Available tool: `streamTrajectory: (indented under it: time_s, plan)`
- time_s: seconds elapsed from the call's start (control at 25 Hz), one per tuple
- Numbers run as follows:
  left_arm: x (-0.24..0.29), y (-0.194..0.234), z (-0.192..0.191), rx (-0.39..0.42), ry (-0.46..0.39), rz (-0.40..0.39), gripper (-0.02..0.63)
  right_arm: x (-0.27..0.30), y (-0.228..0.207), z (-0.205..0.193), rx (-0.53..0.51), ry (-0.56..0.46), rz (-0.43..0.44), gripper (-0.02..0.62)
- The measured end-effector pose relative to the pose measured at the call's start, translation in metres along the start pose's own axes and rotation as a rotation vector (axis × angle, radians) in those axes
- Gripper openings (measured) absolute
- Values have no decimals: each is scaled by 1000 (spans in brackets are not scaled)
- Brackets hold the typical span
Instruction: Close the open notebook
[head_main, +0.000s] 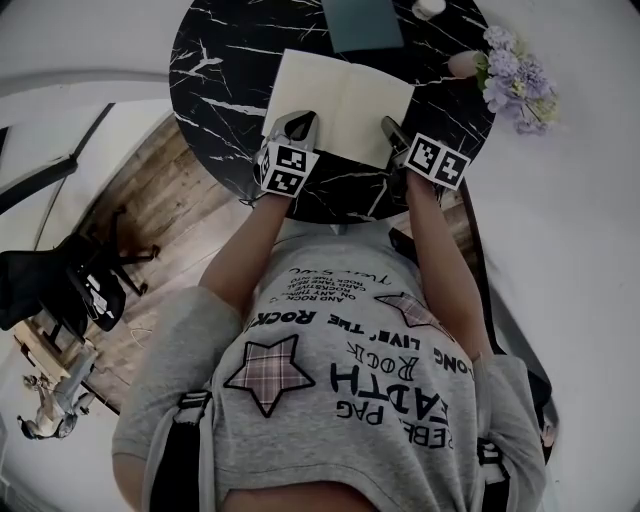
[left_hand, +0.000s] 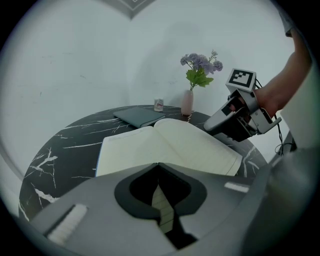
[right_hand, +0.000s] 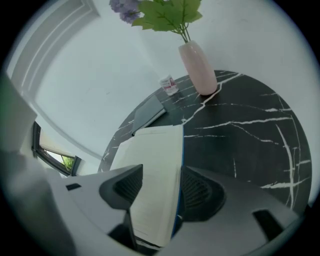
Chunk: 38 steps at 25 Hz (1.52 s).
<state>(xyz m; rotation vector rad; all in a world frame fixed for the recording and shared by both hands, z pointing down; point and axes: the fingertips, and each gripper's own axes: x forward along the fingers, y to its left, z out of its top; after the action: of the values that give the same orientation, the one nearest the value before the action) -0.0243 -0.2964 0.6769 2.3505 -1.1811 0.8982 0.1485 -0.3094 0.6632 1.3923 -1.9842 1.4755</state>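
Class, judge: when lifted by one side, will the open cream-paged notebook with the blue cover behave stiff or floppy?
Probably floppy: pages of the open cream-paged notebook curve up at the spine, so loose leaves may fan. Its blue cover looks thin yet firmer, likely carrying the stack over.

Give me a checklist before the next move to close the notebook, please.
1. The notebook lies open on the table: ok.
2. Jaws of the right gripper stand apart around the right page edge: ok.
3. Grip on that edge: not ok, pads not pressing.
4. The left gripper is shut: ok.
5. Left page free for folding: not ok, the left gripper is over its near corner.
6. The vase stands apart from the notebook: ok.
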Motion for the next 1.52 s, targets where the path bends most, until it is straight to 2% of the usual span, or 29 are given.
streamTrajectory:
  time_s: [0.28, 0.64, 0.72, 0.84, 0.88, 1.16, 1.52]
  plan:
    - [0, 1, -1, 5, 2, 14, 9, -1, 11, -2, 43, 20, 117, 206]
    - [-2, 1, -1, 2, -12, 15, 9, -27, 24, 16, 68, -38, 213, 202]
    - [-2, 2, 0, -3, -14, 14, 9, -34, 30, 22, 62, -52, 241, 168]
    - [-2, 2, 0, -11, -20, 15, 9, -44, 41, 30, 39, -73, 279, 64]
    - [-3, 3, 0, -14, -21, 15, 9, -45, 44, 31, 35, -74, 291, 54]
    - [-15, 10, 5, -68, -69, 19, 10, -53, 87, 43, 18, -71, 406, 18]
    - [-61, 33, 3, -109, -114, 102, 10, -40, 150, 48, -70, -27, 510, 14]
